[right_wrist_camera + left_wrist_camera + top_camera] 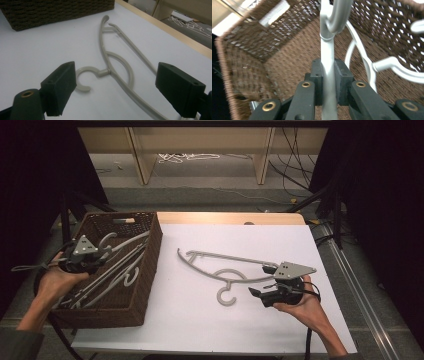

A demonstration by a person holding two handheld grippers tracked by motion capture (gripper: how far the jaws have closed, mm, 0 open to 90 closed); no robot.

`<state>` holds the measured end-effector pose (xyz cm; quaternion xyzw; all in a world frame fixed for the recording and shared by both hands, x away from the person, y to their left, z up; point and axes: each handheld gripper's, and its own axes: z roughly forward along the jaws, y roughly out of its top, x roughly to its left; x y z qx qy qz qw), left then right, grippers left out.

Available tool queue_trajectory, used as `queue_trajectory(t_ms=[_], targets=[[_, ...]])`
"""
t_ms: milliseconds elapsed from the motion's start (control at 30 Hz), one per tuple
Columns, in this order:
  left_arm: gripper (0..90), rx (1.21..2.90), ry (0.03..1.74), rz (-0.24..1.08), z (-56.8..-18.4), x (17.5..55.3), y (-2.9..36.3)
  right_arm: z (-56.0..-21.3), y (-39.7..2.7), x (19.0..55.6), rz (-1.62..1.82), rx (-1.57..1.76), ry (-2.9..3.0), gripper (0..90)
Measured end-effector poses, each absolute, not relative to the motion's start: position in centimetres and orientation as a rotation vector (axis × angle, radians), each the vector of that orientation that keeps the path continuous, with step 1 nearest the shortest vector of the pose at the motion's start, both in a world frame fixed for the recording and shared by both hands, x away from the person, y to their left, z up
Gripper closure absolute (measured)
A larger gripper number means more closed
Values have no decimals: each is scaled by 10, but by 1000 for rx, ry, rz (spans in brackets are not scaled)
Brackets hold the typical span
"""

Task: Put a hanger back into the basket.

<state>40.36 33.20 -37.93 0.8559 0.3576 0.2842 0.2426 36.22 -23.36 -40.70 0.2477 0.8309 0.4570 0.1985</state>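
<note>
Right gripper [270,287], near right, stands wide open and empty beside a pale grey plastic hanger [225,270] lying flat on the white table [200,330]. Left gripper [328,77] is clamped on a hanger bar [328,62] inside the brown wicker basket [145,270], far left.

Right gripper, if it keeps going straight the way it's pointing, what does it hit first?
Most likely the grey hanger lying flat on the white table. The right gripper stands open with the hanger's hook and neck straight ahead between its jaws. The wicker basket sits farther off; depth is uncertain.
</note>
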Motion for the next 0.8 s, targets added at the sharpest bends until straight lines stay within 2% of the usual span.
queue_trajectory(t_ms=[567,667,700,800], targets=[[790,2403,983,531,-409,400,321,-406,-236,362,1275,701,2341,179],[767,2420,989,495,-411,400,319,-406,-236,361,1274,703,2337,179],[717,2398,1001,485,-411,400,318,-406,-237,361,1274,709,2336,179],[645,2343,1015,500,-404,398,319,-407,-237,362,1283,706,2322,179]])
